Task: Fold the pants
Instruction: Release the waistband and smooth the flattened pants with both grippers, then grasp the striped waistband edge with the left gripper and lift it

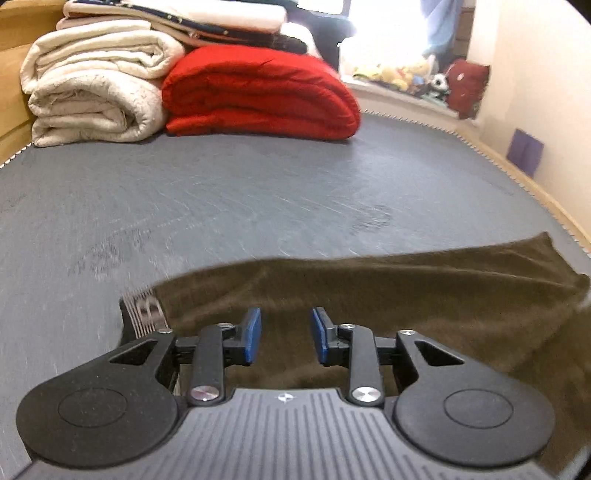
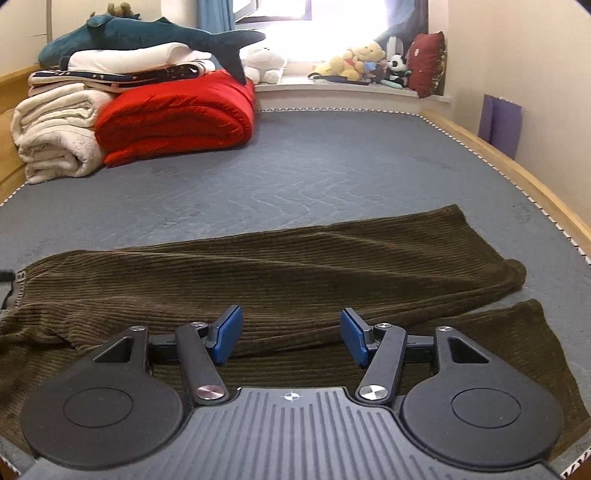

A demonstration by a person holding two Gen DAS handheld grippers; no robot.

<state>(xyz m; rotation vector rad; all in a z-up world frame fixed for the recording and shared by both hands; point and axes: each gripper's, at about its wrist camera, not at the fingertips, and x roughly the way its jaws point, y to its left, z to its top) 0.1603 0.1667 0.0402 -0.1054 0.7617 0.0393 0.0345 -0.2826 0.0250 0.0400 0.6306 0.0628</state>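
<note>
On the grey bed (image 2: 295,166), with blankets (image 2: 173,114) stacked at upper left, the brown corduroy pants (image 2: 295,266) lie across the lower frame, legs spread and no fold made, while my left gripper (image 1: 285,334) and right gripper (image 2: 291,338) hang released above them.

Beyond the brown pants (image 2: 280,273), the grey mattress (image 2: 332,166) lies open across its middle and right, giving unobstructed passage toward the far edge. The far left corner is blocked by a red folded quilt (image 2: 177,118) touching cream blankets (image 2: 55,133), with further bedding and a plush shark (image 2: 147,35) stacked above. A wooden bed rail (image 2: 517,177) bounds the right side, with the wall just beyond.
</note>
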